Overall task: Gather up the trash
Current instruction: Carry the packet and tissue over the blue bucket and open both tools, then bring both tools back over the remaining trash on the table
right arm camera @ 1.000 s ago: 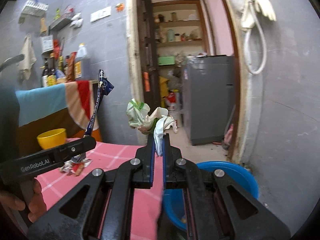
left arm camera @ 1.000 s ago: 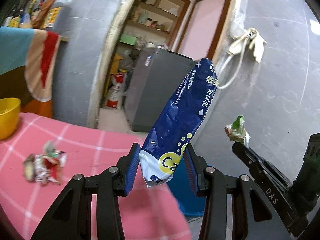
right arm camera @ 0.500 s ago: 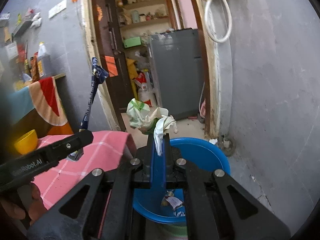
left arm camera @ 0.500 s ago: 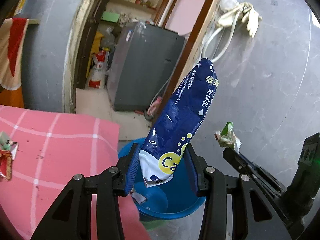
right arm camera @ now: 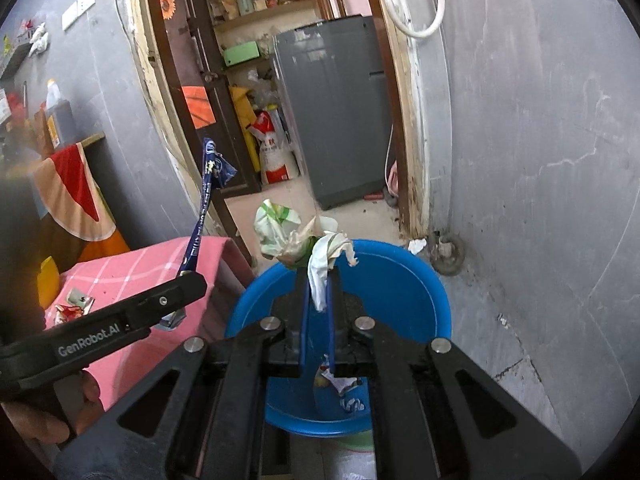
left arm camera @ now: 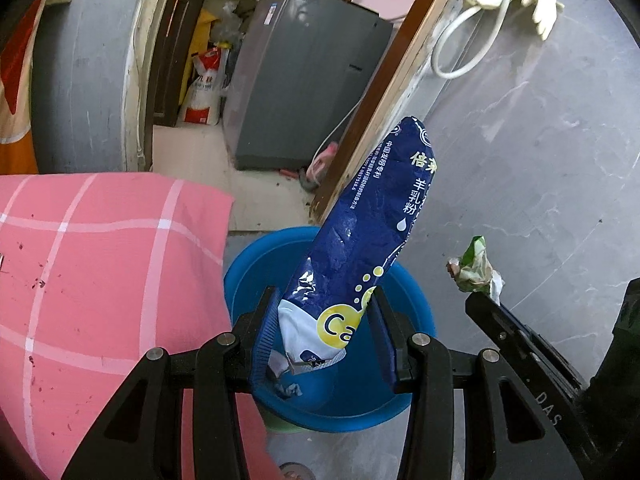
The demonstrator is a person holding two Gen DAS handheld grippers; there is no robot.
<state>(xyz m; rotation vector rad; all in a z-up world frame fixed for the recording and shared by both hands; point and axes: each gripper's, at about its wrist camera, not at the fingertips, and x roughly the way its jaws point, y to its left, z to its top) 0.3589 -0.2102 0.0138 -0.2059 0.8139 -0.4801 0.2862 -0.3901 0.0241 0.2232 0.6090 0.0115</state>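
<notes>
My left gripper (left arm camera: 326, 330) is shut on a blue milk-powder bag (left arm camera: 360, 248) that stands up from its jaws, directly over the blue basin (left arm camera: 248, 272) on the floor. The bag shows edge-on in the right wrist view (right arm camera: 202, 216). My right gripper (right arm camera: 318, 294) is shut on a crumpled white and green wrapper (right arm camera: 296, 236), held above the same basin (right arm camera: 416, 276). The wrapper also shows in the left wrist view (left arm camera: 474, 268), to the right of the bag. Scraps of trash (right arm camera: 344, 388) lie in the basin.
A table with a pink checked cloth (left arm camera: 100, 264) stands left of the basin. A small wrapper (right arm camera: 74, 306) lies on it near a yellow bowl (right arm camera: 48, 284). A grey wall (right arm camera: 540, 160) is to the right. A doorway behind leads to a grey appliance (right arm camera: 332, 112).
Both grippers have swung right and down from over the table to above the blue basin, each still holding its piece of trash.
</notes>
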